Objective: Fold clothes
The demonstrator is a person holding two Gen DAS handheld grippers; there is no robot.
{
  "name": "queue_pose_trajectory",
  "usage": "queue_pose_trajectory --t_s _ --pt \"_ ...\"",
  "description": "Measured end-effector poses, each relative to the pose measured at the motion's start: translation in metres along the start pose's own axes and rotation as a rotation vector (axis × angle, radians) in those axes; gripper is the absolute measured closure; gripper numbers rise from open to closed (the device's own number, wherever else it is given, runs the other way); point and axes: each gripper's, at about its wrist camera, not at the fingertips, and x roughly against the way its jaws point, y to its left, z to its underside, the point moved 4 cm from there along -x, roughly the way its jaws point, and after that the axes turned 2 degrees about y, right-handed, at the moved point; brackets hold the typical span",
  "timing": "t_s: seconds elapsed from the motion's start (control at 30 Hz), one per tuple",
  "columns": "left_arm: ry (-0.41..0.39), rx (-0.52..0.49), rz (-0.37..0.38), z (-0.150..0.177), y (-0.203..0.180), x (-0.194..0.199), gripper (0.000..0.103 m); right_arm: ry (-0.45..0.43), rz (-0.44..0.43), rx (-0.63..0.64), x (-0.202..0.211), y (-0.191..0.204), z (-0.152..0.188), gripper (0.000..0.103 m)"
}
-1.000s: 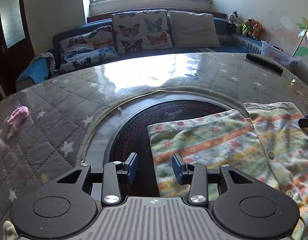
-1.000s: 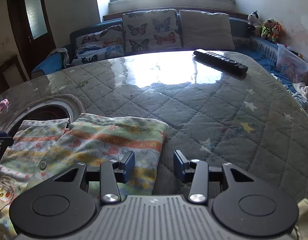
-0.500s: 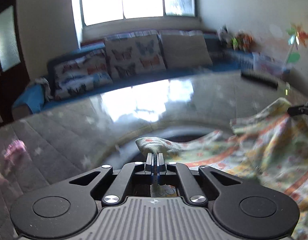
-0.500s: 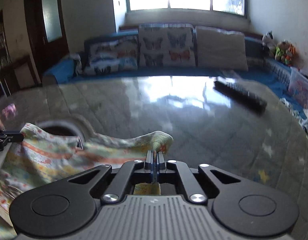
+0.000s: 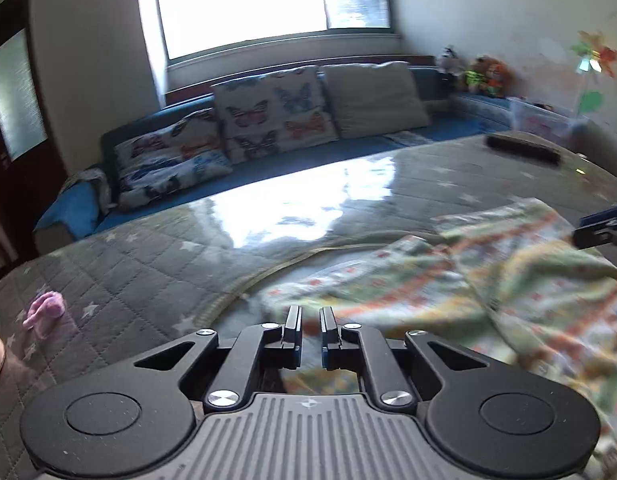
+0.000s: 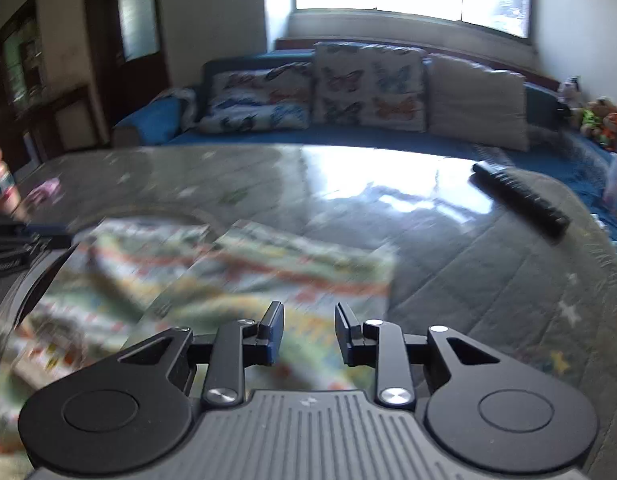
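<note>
Nearest the left wrist camera, the left gripper (image 5: pixel 310 322) is seen with its jaws parted by a narrow gap, having just been opening, and nothing is pinched between them. Just beyond and below its fingertips (image 5: pixel 293 326) the patterned garment (image 5: pixel 448 292) is spread, blurred, its near left edge lying beside the tips and the bulk of it stretching away to the right. At that view's right edge the tip of the other tool is glimpsed over the cloth. From the right wrist camera, the right gripper (image 6: pixel 309 330) is shown with its jaws clearly apart, likewise having just been opening, and no fabric is caught between the pads; the garment (image 6: pixel 268 276) is seen under and ahead of them, mostly to the left, its right edge ending slightly right of the fingers. The cloth is laid on a quilted grey table cover (image 6: pixel 488 280) marked with stars. Farther out, a small pink item (image 5: pixel 44 312) is left on the cover at the left, and a black remote (image 6: pixel 520 204) is lying at the far right. Beyond the table, a blue sofa (image 5: pixel 268 164) with butterfly cushions (image 5: pixel 272 112) is set under a bright window (image 5: pixel 268 4).
</note>
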Motion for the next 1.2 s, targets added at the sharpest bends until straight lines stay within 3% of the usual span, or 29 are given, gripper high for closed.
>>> queue_pose_trajectory --t_s 0.23,0.53,0.97,1.2 --pt "0.022 -0.153 0.160 0.037 -0.061 0.028 0.093 0.050 -0.078 0.117 0.008 0.044 0.036 0.069" --pt "-0.011 -0.235 0.272 0.068 -0.102 0.059 0.095 0.039 -0.080 0.247 0.042 0.074 0.068 0.068" --pt "-0.001 -0.079 0.403 0.089 -0.100 0.100 0.093 0.077 -0.141 0.218 0.100 0.086 0.115 0.068" --pt "-0.060 0.008 0.333 0.083 -0.077 0.117 0.093 0.000 -0.252 0.226 0.130 0.119 0.112 0.067"
